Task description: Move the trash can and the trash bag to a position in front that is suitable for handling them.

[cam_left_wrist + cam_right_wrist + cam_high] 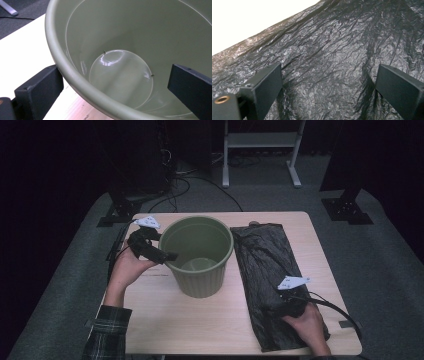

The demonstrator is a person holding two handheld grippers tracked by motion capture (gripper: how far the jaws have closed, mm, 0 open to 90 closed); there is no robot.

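Two tools apart: left tool [167, 256] straddles bin [197, 257] rim; right tool [280, 307] over bag [265, 255].

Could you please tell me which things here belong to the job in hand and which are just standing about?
In the job:
- round green plastic bin, its rim between the left gripper jaws
- flat crinkled black plastic bag, under the right gripper

Standing about:
- white metal frame
- black floor cables

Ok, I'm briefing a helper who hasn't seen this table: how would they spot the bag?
On the light wooden table, look right of the green bin. The black plastic bag lies flat there, under the right gripper; it is the one crinkled, glossy black sheet.
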